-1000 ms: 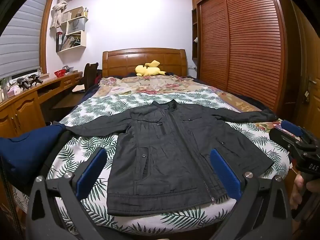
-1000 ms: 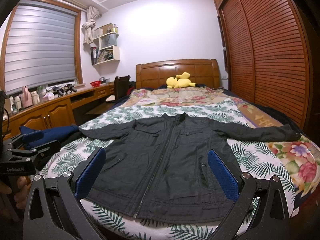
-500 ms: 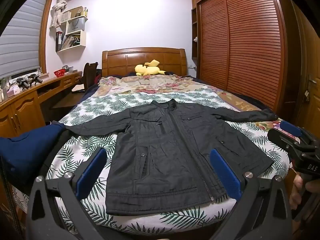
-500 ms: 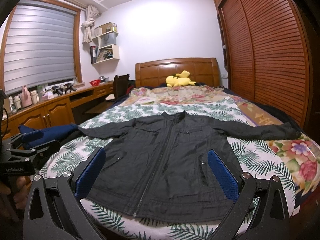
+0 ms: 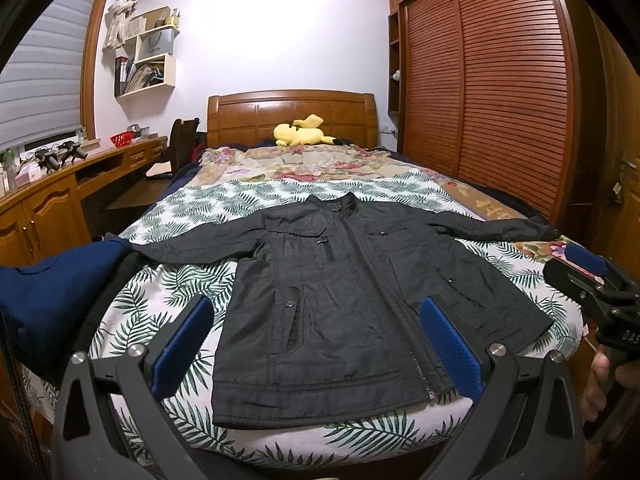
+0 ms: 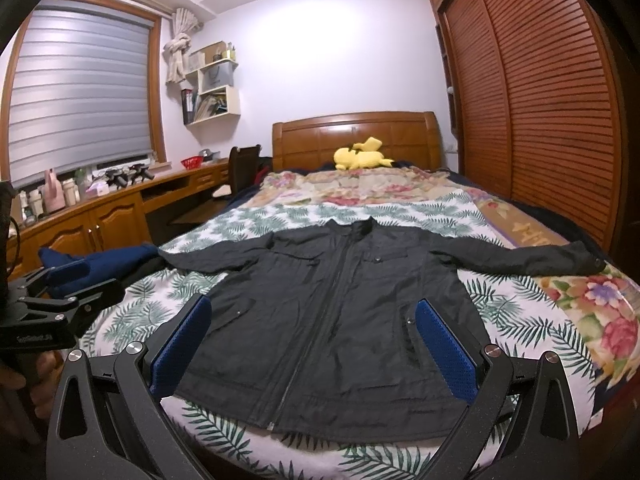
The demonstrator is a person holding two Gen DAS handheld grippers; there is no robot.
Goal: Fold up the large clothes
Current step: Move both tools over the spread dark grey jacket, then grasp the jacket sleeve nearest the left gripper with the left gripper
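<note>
A black zip-up jacket (image 5: 340, 296) (image 6: 332, 308) lies flat, front up, on the palm-leaf bedspread, both sleeves spread sideways and the hem toward me. My left gripper (image 5: 316, 344) hovers open just short of the hem, with nothing between its blue pads. My right gripper (image 6: 312, 344) is open too, at the foot of the bed, empty. Each gripper shows in the other's view: the right gripper (image 5: 592, 284) at the right edge, the left gripper (image 6: 60, 296) at the left edge, each held by a hand.
A dark blue garment (image 5: 52, 292) sits at the bed's left edge beside the left sleeve. A yellow plush toy (image 5: 300, 132) lies by the wooden headboard. A wooden desk (image 5: 48, 200) runs along the left wall; a slatted wardrobe (image 5: 500, 92) stands right.
Both views have shifted slightly, with the jacket a touch lower in frame. Both grippers stay open and nothing has been touched.
</note>
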